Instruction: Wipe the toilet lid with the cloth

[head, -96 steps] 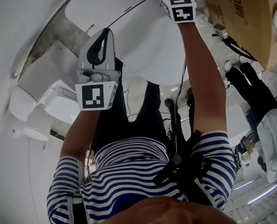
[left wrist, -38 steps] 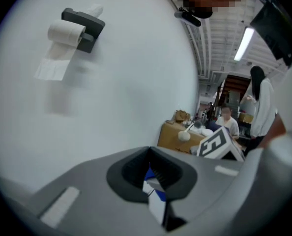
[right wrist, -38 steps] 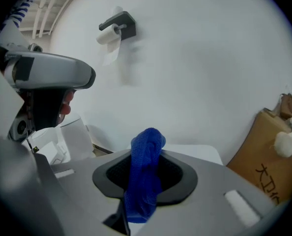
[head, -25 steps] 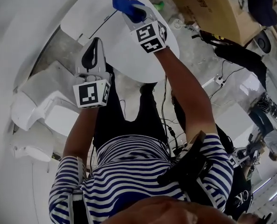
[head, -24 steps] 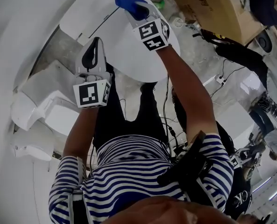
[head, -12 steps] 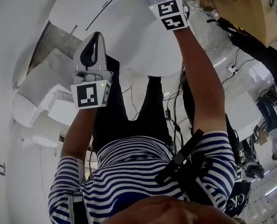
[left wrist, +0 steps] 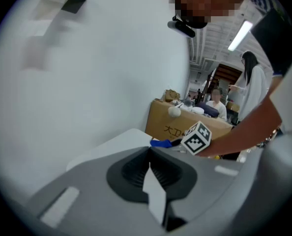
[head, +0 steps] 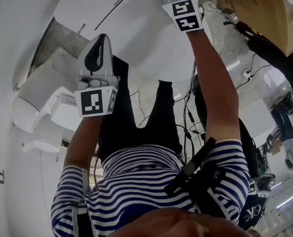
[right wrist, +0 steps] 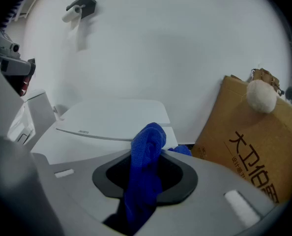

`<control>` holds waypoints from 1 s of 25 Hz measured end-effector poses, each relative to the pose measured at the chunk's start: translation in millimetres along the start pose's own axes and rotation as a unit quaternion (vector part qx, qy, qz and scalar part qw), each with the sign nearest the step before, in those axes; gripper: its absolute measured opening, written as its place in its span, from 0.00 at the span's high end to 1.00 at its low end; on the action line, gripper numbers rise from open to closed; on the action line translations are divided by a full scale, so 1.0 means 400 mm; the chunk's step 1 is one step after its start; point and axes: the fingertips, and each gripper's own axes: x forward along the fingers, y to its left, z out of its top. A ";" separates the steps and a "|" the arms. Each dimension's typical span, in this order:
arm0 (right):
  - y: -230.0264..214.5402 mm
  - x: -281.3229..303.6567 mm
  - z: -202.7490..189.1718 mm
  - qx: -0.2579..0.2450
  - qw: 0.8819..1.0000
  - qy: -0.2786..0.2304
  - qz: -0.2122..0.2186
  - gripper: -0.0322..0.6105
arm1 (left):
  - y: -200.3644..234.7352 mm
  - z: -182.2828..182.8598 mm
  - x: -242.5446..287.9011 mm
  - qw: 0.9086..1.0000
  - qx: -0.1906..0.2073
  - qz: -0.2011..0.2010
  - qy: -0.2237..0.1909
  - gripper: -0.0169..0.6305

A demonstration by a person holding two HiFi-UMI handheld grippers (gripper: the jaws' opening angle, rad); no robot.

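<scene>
toilet lid (head: 151, 43) is white and shut, filling the top middle of the head view, straight in front of the person. cloth (right wrist: 148, 139) is blue and sits in the right gripper (right wrist: 145, 156), whose jaws are clamped on the cloth's middle. a folded tip sticks up past the jaw ends and the rest hangs down through the gap. in the head view the right gripper is at the top edge, arm stretched over the lid's far right part, and the cloth is mostly cut off by the frame. cannot tell whether the cloth touches the lid.

left gripper (head: 101, 43) is held up at the lid's near left edge in the head view, well apart from the right one. its own view shows the jaws pressed together along a thin seam, nothing between them. beyond those jaws the right gripper and a bit of blue cloth show over the white toilet.

cardboard box (right wrist: 254, 146) with black print stands just right of the toilet, near the white wall (right wrist: 175, 43). toilet paper holder (right wrist: 79, 6) is mounted high on that wall, to the left. cables (head: 186, 117) lie on the floor by the person's legs. the person wears a striped shirt (head: 151, 191). other people (left wrist: 217, 100) show far back in the left gripper view.
</scene>
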 end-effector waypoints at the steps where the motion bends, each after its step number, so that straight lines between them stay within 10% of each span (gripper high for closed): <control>1: 0.007 -0.001 0.002 -0.002 1.000 0.001 0.003 0.78 | 0.002 0.002 -0.003 1.000 -0.001 0.002 -0.001 0.97; 25: 0.731 -0.038 0.026 -0.043 0.988 -0.002 0.150 0.78 | 0.161 -0.047 -0.282 0.993 -0.034 0.093 -0.059 0.97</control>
